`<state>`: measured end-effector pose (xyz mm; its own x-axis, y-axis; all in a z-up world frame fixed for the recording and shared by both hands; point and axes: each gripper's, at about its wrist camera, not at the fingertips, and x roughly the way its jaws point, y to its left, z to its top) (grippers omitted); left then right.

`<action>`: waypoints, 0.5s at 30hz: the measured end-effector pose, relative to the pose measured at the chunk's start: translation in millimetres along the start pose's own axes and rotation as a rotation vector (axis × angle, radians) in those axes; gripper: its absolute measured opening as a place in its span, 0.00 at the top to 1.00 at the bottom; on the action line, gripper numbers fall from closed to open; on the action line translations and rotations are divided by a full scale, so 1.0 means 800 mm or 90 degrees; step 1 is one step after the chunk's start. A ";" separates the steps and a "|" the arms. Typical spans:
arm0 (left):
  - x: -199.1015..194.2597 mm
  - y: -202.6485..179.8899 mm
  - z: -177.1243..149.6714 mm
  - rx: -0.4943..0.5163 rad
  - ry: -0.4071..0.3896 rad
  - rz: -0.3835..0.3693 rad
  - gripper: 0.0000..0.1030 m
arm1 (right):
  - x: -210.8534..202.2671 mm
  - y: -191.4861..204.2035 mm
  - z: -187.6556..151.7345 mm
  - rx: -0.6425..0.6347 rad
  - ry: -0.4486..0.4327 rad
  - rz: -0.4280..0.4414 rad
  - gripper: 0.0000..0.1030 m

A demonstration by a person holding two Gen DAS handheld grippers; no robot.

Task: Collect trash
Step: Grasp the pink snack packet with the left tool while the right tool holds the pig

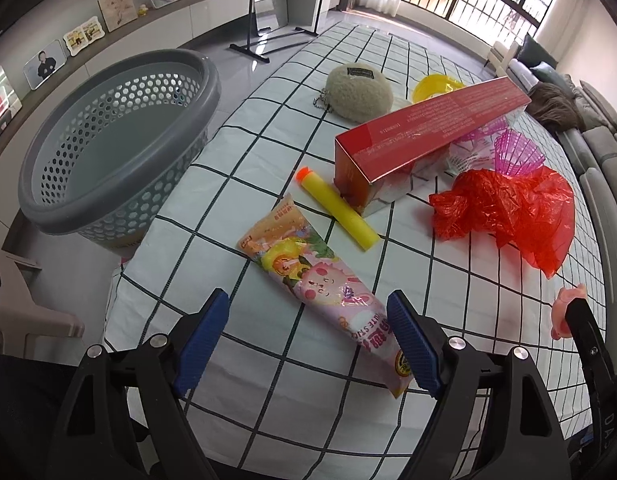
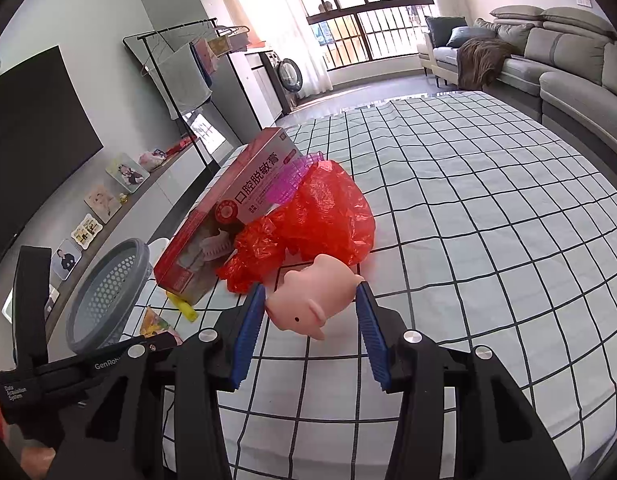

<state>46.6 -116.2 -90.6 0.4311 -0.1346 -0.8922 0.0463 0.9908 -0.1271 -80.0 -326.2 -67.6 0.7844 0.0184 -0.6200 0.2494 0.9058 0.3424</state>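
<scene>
My left gripper (image 1: 308, 312) is open over the near end of a pink snack wrapper (image 1: 312, 284) that lies flat on the checked tablecloth (image 1: 268, 132). Beyond it lie a yellow foam dart (image 1: 336, 208), a long red box (image 1: 420, 132) and a crumpled red plastic bag (image 1: 508, 208). A grey perforated basket (image 1: 120, 140) stands off the table's left edge. My right gripper (image 2: 310, 300) is open around a pink pig toy (image 2: 312, 300), its pads (image 2: 254, 312) at the toy's sides. The red bag (image 2: 320, 220) and red box (image 2: 228, 216) lie just behind it.
A fluffy beige pouch (image 1: 358, 92), a yellow bowl (image 1: 436, 86) and pink plastic cups (image 1: 516, 152) sit at the far side. A sofa (image 2: 568, 64) runs along the right. A clothes rack (image 2: 180, 80) and a low cabinet with photos (image 1: 84, 32) stand on the left.
</scene>
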 end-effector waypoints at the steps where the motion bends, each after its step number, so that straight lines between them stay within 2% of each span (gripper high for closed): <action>1: 0.002 -0.002 -0.001 0.002 0.003 0.002 0.23 | -0.001 -0.001 0.000 0.001 0.000 0.000 0.56; 6: 0.010 -0.012 -0.006 0.016 0.013 0.016 0.23 | -0.003 -0.002 0.000 0.004 -0.003 -0.001 0.56; 14: 0.010 -0.020 -0.009 0.046 0.001 0.016 0.56 | -0.004 -0.002 -0.001 0.003 -0.002 -0.002 0.56; 15: 0.008 -0.020 -0.010 0.050 0.000 0.011 0.67 | -0.004 -0.001 0.000 0.002 -0.002 -0.002 0.56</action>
<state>41.3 -133.3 -97.8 0.4320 -0.1168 -0.8943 0.1098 0.9910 -0.0764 -83.1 -327.0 -65.9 0.7853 0.0137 -0.6190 0.2540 0.9047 0.3422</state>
